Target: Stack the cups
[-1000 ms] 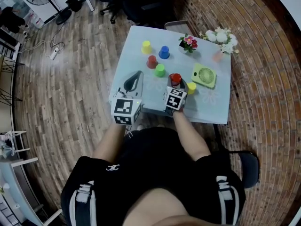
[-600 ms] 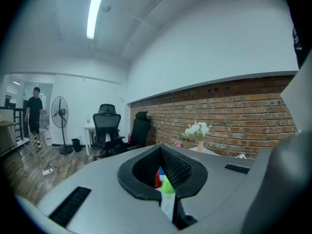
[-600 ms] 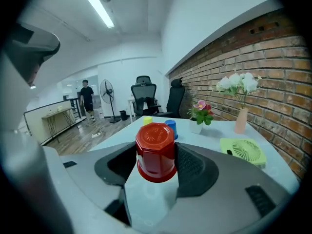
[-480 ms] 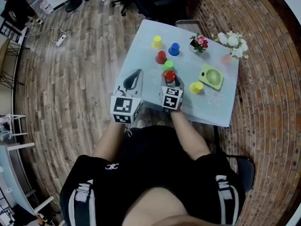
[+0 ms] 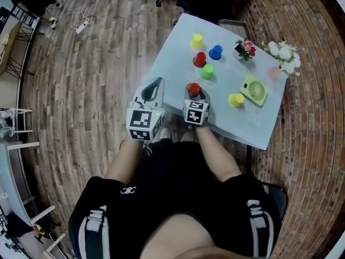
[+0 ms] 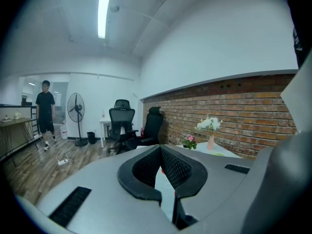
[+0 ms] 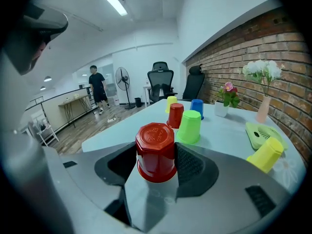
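Head view – left arm: the forearm reaches forward from the lap, and the left tongs point away, just beside the near-left edge of the bench.
Head view – right arm: the forearm runs straight ahead, with the right tongs over the near edge of the bench.
Head view – cups: the held red cup sits in the right tongs. Farther back stand a yellow cup, a blue cup, a second red cup and a green cup. A tipped yellow cup lies near a green fan.
Head view – only here: a wooden floor surrounds the bench.
Left gripper view – tongs: the tips meet and nothing is between them, with only a sliver of pale bench showing behind the pads.
Left gripper view – only here: a standing fan, an office chair and a person stand far back.
Right gripper view – tongs: the jaws are partly closed – both pads press the sides of the held red cup.
Right gripper view – cup look: it is glossy, faceted and upside down with its base on top. Whether its rim touches the bench I cannot tell.
Right gripper view – only here: the green cup and the second red cup stand inverted just beyond the jaws, and a brick wall runs along the right.
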`<state>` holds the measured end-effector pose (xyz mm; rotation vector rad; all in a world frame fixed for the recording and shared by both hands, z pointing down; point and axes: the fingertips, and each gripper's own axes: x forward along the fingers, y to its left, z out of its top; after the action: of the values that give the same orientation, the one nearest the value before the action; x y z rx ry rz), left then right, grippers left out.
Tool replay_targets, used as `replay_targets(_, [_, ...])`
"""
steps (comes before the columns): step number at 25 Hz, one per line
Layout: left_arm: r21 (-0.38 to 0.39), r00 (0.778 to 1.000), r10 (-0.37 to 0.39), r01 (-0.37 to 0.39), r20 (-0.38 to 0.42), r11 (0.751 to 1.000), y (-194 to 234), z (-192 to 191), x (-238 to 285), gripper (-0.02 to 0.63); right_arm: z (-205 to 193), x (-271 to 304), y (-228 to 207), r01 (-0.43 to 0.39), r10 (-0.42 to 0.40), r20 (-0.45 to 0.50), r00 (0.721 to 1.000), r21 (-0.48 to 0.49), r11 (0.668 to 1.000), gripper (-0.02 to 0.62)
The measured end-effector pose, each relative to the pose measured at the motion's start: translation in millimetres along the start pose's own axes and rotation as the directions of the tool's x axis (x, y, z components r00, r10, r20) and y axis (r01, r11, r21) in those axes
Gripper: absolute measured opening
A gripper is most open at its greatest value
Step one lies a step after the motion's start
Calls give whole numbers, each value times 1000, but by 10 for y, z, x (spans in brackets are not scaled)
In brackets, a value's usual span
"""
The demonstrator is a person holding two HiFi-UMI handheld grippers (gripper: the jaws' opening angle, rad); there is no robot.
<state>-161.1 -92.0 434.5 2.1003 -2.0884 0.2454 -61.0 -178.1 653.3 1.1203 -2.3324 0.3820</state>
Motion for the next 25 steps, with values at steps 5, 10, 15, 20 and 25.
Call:
replay_targets(5, [-19,999,21,-21,-24,1000,87,-104,-70,2,-271,93,63,-4,5,-57,998,4,1000,244])
replay_targets(10, [-24,999,23,-24,-33,999,125,-171,-86,2,-294,132,84,12,-14,-59,998,-35,999,242])
replay_targets(15, [-34,1000,9,-10,-26,999,55,-191,-82,2,-394,126,67,-15,14,-116,993,-12,1000,245])
replay_targets(20, [-24,1000,-10,10,3,1000,42,-77,-71,2,-136,40,105,-69,70,-29,997,30,997,341])
replay_targets(25, [-8,999,-37,37,30,999,-12,47,-33,2,337,-255,149,-81,78,80,994,36,996,342])
